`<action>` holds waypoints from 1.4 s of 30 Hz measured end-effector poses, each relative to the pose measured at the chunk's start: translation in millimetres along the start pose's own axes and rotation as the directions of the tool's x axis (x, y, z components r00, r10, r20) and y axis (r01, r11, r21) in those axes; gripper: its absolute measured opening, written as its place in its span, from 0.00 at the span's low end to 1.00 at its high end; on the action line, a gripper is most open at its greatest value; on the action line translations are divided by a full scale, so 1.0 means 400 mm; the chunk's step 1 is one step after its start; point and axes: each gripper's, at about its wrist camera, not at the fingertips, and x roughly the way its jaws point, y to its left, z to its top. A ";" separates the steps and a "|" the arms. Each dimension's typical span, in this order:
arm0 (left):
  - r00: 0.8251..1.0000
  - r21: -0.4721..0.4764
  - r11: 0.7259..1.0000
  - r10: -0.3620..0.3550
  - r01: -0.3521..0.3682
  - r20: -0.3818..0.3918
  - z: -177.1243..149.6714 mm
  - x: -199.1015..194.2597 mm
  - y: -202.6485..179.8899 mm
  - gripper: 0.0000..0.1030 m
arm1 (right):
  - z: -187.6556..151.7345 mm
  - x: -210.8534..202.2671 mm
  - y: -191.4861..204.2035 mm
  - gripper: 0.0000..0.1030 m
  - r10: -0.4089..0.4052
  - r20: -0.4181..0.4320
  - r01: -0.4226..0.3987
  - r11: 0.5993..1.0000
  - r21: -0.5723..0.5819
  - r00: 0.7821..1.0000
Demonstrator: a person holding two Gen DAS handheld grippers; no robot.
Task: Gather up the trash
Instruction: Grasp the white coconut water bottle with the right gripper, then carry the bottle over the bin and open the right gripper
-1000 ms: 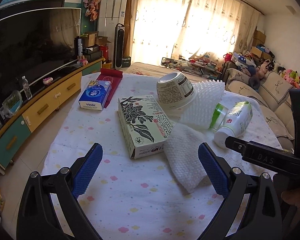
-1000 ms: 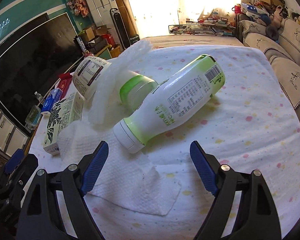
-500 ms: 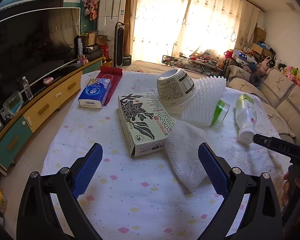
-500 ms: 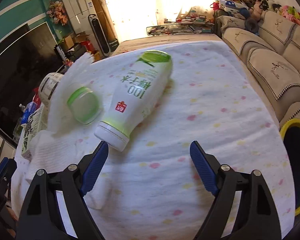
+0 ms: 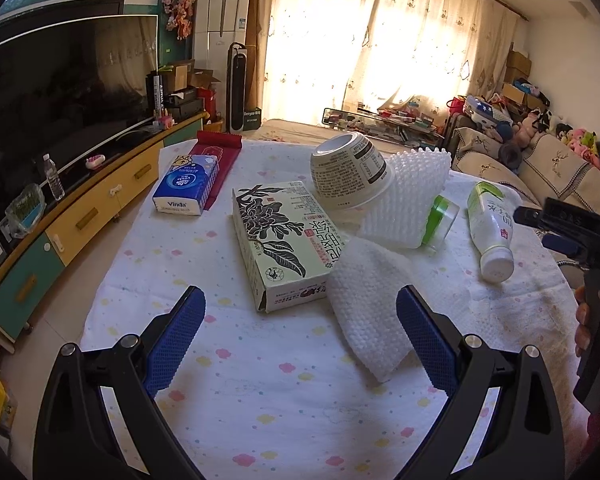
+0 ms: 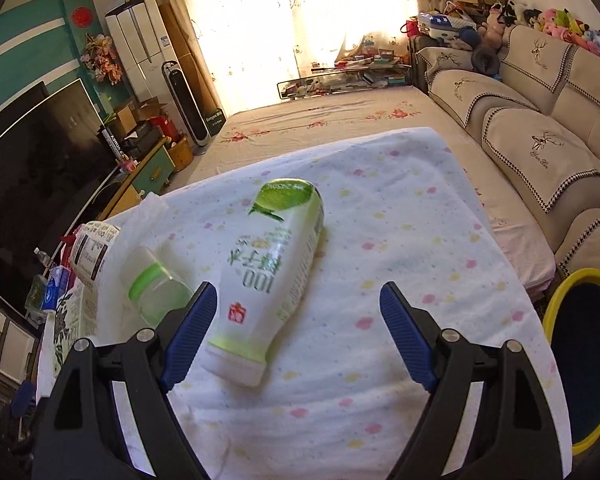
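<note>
My right hand-held gripper point(image 6: 296, 332) hangs wide open and empty over the tabletop point(image 6: 420, 240), with the white-and-green bottle point(image 6: 268, 272) lying on its side, cap end toward me, just beside my left pad. To grab it cleanly I should shift left until the body sits between both pads, then lower and close across its width. My left hand-held gripper point(image 5: 300, 340) waits open, holding nothing.

A blue tissue pack point(image 5: 187, 185) at ten o'clock on the bench reads "Vinda". The white-and-green bottle point(image 6: 270, 272) lying at centre shows "100". The floral carton's point(image 5: 281, 240) Chinese characters cannot be made out.
</note>
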 end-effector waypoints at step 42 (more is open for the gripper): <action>1.000 0.040 0.999 -0.026 0.025 0.009 -0.010 -0.007 -0.028 0.92 | -0.077 -0.270 -0.349 0.48 0.021 0.108 -0.031 0.995 0.099 0.994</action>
